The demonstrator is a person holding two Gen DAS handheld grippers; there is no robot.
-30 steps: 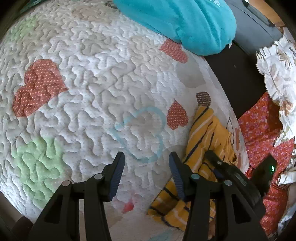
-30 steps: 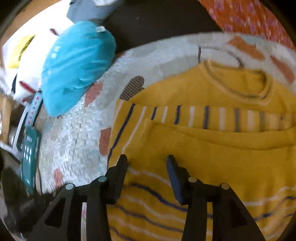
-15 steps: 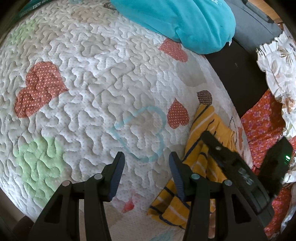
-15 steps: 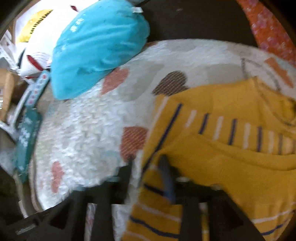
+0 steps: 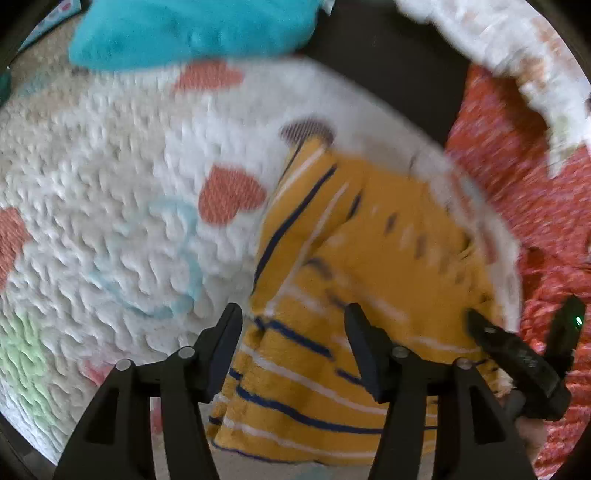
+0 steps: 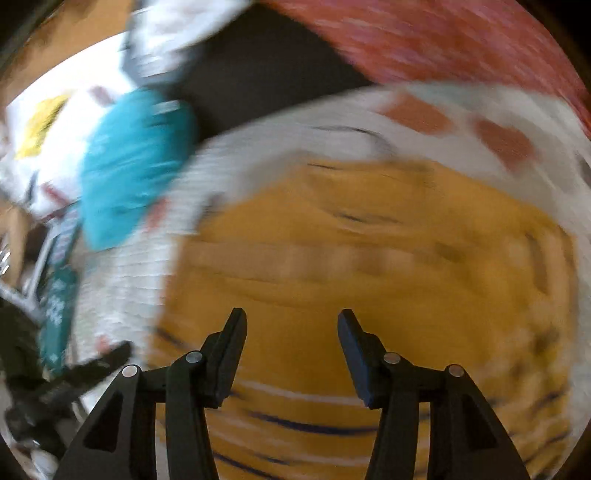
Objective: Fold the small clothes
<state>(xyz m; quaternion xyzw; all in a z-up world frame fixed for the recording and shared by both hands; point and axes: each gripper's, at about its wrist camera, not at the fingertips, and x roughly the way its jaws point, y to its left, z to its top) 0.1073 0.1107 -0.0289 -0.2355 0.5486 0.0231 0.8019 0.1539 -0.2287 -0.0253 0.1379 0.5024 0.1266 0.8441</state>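
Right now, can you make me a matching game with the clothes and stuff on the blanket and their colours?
Things:
1. sweater
2. quilt
3. bundle at the top
4. flowery cloth on the right

Colours:
A. teal
B. white with hearts
C. red-orange
D. mustard yellow with navy and white stripes

Pairs: 1-D, 2-B, 3-A, 4-C

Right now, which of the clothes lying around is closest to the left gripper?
The yellow striped sweater. It lies flat on the quilt right under the left gripper, whose open jaws frame its hem. The teal garment and red floral one lie farther off.
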